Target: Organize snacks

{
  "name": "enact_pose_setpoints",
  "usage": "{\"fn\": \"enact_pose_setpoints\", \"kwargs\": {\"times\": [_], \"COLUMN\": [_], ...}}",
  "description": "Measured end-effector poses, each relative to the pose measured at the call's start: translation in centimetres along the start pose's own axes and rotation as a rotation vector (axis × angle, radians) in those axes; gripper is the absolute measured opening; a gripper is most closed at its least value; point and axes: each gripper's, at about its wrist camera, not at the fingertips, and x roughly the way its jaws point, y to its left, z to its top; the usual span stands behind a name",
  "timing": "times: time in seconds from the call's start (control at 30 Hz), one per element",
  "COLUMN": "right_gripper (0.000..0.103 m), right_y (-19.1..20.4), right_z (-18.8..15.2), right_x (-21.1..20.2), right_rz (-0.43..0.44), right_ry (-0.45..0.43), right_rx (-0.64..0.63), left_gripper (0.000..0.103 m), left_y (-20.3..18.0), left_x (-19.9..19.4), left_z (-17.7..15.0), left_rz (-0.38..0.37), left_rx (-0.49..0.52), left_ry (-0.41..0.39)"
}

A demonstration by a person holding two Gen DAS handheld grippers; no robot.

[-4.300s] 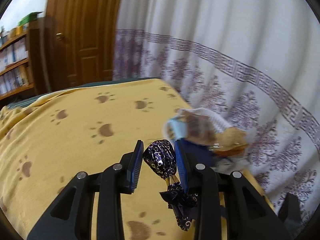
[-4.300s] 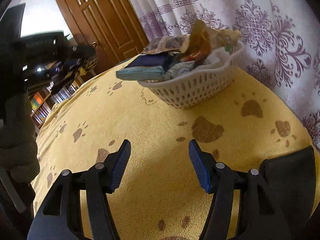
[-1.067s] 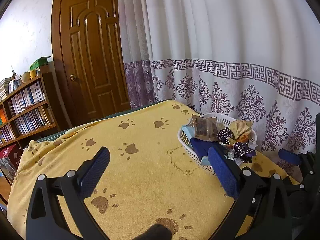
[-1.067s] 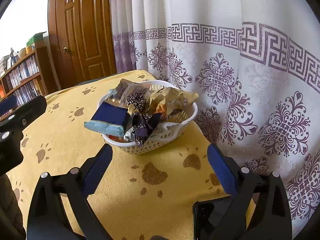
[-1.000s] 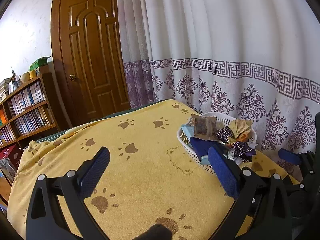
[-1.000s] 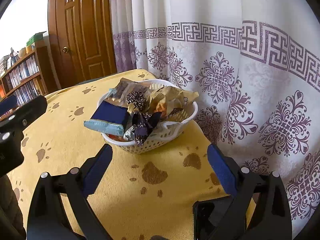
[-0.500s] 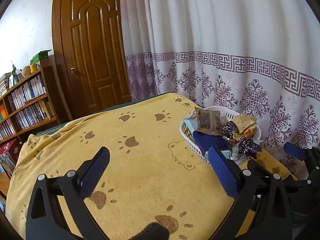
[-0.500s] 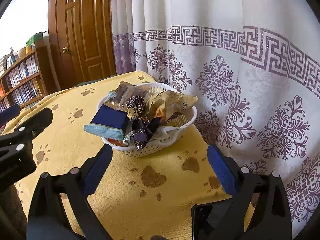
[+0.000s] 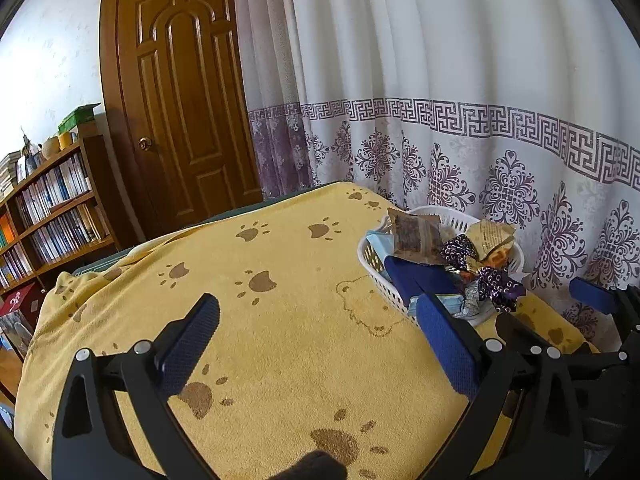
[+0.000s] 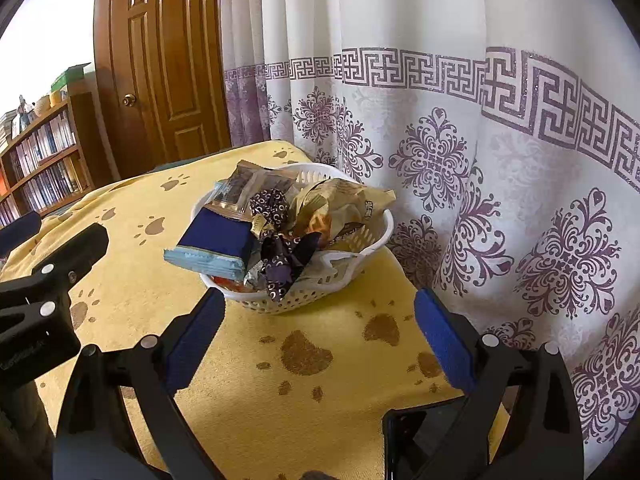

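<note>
Left wrist view: the left tongs (image 9: 316, 326) are seen spread wide with nothing between the blue pads, held above a bench draped in a yellow cloth (image 9: 280, 320) printed with brown paw marks. A white basket (image 9: 374, 270) heaped with snacks is shown at the far right of the cloth, close to a white curtain (image 9: 440, 120) patterned in purple. Only this view takes in the bear outline on the cloth just beside the basket, the long run of bookshelf (image 9: 48, 216) at left, and one blue pad of the right tongs (image 9: 592, 300) at the right edge.

From the right wrist view, the right tongs (image 10: 318, 338) are likewise shown wide apart and empty, aimed at the basket (image 10: 360, 268), which is seen near the middle of the frame. Its load is made out more plainly here: a dark blue packet (image 10: 216, 242) overhanging the near-left rim, a brown-and-clear packet (image 10: 252, 188) behind it, two purple foil-wrapped candies (image 10: 280, 240) with a scroll pattern, one above the other, and crumpled tan wrappers (image 10: 344, 200) toward the curtain (image 10: 480, 160). A dark flat object (image 10: 416, 436) at the cloth's near edge, partly hidden by the right tongs, is visible only here; what it is cannot be told. The left tongs' black body (image 10: 44, 300) is caught at the left edge. A brown wooden door (image 10: 160, 60) is seen in both views.
</note>
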Motion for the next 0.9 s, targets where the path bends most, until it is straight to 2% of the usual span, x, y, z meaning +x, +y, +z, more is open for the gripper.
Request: {"fn": "enact_pose_setpoints", "kwargs": {"times": [0.9], "right_gripper": [0.097], "right_y": [0.56], "right_z": [0.09], "right_x": [-0.45], "right_rz": [0.009], "right_ry": [-0.003], "right_rx": [-0.007], "left_gripper": [0.098], "left_y": [0.03], "left_x": [-0.10], "left_z": [0.20], "left_rz": [-0.002], "left_rx": [-0.001], "left_ry": [0.003]}}
